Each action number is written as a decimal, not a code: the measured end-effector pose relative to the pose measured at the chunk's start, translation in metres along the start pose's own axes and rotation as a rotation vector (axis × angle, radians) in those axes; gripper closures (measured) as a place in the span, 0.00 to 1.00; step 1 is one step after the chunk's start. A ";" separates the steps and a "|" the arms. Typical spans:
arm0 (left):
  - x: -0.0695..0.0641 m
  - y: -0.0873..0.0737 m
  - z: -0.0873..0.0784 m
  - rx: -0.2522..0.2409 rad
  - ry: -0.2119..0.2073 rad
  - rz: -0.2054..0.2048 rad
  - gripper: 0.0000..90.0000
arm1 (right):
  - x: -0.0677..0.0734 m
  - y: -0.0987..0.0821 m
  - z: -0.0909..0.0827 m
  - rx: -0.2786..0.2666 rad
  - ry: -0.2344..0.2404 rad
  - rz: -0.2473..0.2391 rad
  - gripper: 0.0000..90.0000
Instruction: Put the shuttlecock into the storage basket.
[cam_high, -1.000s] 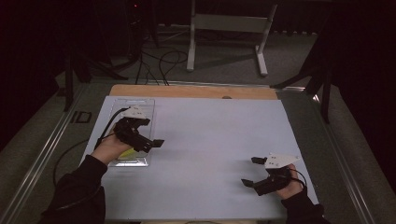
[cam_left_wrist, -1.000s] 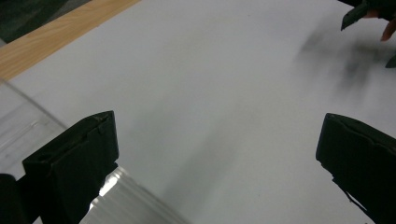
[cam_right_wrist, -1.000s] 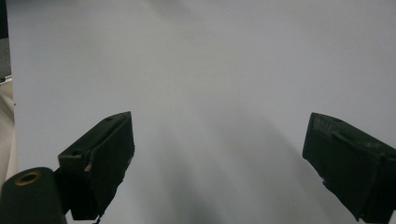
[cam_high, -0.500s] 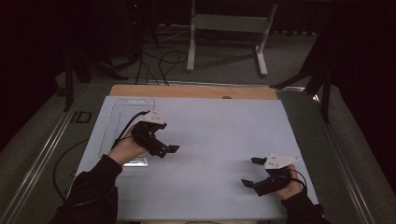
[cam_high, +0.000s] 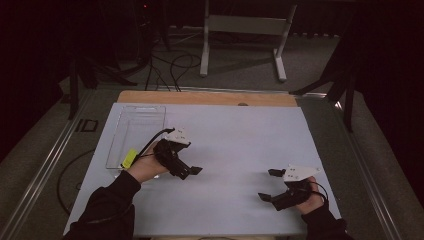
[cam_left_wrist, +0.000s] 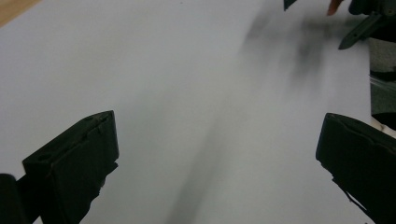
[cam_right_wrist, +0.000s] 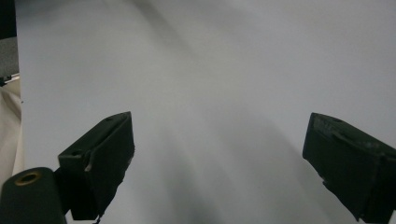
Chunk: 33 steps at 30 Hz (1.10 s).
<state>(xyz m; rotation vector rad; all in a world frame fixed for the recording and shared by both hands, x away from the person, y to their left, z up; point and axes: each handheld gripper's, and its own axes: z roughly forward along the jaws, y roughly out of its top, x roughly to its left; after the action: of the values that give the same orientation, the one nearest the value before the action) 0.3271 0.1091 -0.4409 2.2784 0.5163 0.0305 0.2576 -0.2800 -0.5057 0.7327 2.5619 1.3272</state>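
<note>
Hovering over the pale grey desk (cam_high: 235, 130), the left gripper (cam_high: 186, 172) sits released just beside a clear rectangular plastic tray (cam_high: 136, 131) at ten o'clock, a small yellow tag (cam_high: 129, 158) at the tray's near edge. The right gripper (cam_high: 270, 185) rests at four o'clock, released. Left gripper view: jaws wide apart over bare surface. Right gripper view: jaws likewise spread, empty.

Dim lab — white-topped table (cam_high: 240, 145), floor cables (cam_high: 170, 65), metal stand (cam_high: 245, 25)
</note>
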 end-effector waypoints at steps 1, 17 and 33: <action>-0.001 -0.001 0.001 0.000 -0.003 0.003 0.00 | 0.000 0.000 0.000 0.001 0.000 0.001 0.10; -0.014 -0.029 0.012 0.047 -0.022 0.007 0.00 | 0.001 0.000 0.000 0.007 0.002 0.000 0.10; -0.022 -0.071 0.002 0.058 0.007 -0.026 0.00 | 0.001 -0.001 0.000 0.008 0.003 0.002 0.10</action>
<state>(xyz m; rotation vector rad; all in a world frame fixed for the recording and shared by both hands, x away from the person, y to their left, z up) 0.2818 0.1423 -0.4894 2.3280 0.5573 0.0108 0.2569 -0.2799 -0.5068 0.7355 2.5707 1.3203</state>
